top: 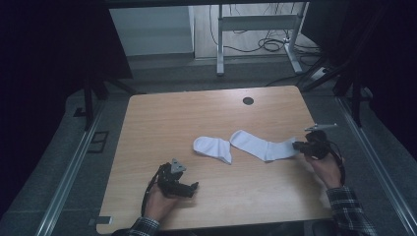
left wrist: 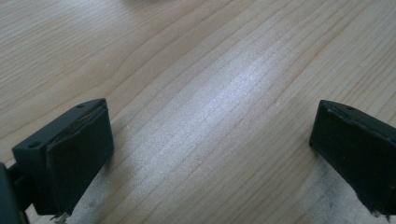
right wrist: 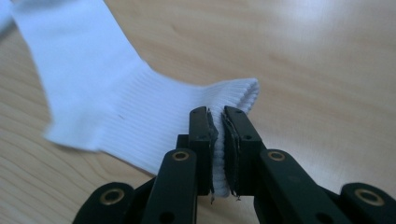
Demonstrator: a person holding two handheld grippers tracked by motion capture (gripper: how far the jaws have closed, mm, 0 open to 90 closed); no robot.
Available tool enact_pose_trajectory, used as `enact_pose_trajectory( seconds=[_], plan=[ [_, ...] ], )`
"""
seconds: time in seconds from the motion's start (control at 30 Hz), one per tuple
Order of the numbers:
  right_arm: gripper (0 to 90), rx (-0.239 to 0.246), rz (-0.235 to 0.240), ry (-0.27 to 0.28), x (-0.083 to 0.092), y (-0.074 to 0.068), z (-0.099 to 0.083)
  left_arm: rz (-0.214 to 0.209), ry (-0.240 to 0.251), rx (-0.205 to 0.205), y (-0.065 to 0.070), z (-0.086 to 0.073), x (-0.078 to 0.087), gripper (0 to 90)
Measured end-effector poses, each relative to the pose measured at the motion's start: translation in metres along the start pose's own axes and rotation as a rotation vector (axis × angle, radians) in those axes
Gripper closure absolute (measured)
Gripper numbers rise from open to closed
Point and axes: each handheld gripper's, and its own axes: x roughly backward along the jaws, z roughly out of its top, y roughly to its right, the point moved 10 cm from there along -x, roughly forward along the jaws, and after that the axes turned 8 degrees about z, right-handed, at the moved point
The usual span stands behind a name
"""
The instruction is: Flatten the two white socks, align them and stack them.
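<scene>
Two white socks lie on the wooden table (top: 162, 128). The folded, shorter sock (top: 212, 147) rests near the middle. The longer sock (top: 260, 143) stretches to the right, and my right gripper (top: 298, 145) is shut on its ribbed cuff at the right end. In the right gripper view the cuff (right wrist: 140, 126) is pinched between the two black pads (right wrist: 205, 149), with the right gripper (right wrist: 217, 114) low over the table. My left gripper (top: 193, 187) rests near the front left of the table, its jaws wide open over bare wood (left wrist: 210, 121) with nothing between them.
A round cable hole (top: 248, 101) sits near the table's far edge. Beyond the table stand a metal desk frame (top: 255, 29) and loose cables on the floor. A checked sleeve (top: 346, 206) comes in at the bottom right.
</scene>
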Motion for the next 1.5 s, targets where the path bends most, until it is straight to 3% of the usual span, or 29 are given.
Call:
enact_pose_trajectory(
  seconds=[0.07, 0.27, 0.37, 0.67, 0.87, 0.93, 1.0, 1.07, 1.1, 1.2, 1.3, 1.43, 1.5],
  plan=[
    [76.8, -0.002, -0.005, -0.023, -0.004, 0.005, -0.010, 0.002, 0.001, 0.007, 0.000, 0.001, -0.001, 0.0],
    [65.5, -0.030, -0.004, 0.067, 0.009, 0.009, 0.000, 0.011, -0.002, 0.015, -0.003, 0.005, -0.002, 1.6],
    [64.6, -0.037, -0.011, 0.064, 0.010, 0.010, -0.001, 0.015, -0.004, 0.024, -0.005, 0.009, -0.001, 16.1],
    [65.3, 0.017, -0.039, -0.045, 0.000, 0.012, -0.020, 0.006, -0.001, 0.001, 0.000, 0.025, -0.006, 20.1],
    [64.4, -0.003, -0.110, -0.010, -0.001, 0.035, -0.011, -0.024, 0.042, 0.000, 0.009, 0.053, -0.011, 23.0],
    [61.4, -0.010, -0.110, 0.008, 0.001, 0.038, -0.009, -0.043, 0.067, 0.000, 0.015, 0.072, -0.019, 25.8],
    [57.5, -0.030, -0.097, 0.032, 0.003, 0.037, -0.007, -0.052, 0.071, 0.007, 0.017, 0.078, -0.022, 32.4],
    [53.8, -0.038, -0.079, 0.034, 0.004, 0.037, -0.007, -0.075, 0.079, 0.017, 0.022, 0.095, -0.033, 36.7],
    [53.8, -0.038, -0.079, 0.034, 0.004, 0.037, -0.007, -0.075, 0.079, 0.017, 0.022, 0.095, -0.033, 38.5],
    [53.2, -0.049, -0.061, 0.033, 0.006, 0.037, -0.009, -0.086, 0.098, 0.029, 0.026, 0.118, -0.047, 42.5],
    [53.6, -0.044, -0.057, 0.028, 0.006, 0.037, -0.010, -0.081, 0.101, 0.026, 0.028, 0.129, -0.054, 45.7],
    [49.2, -0.041, -0.041, 0.056, 0.007, 0.035, -0.005, -0.083, 0.107, 0.025, 0.034, 0.155, -0.068, 50.8],
    [48.5, -0.041, -0.047, 0.062, 0.008, 0.035, -0.004, -0.084, 0.107, 0.024, 0.036, 0.159, -0.071, 52.6]
  ],
)
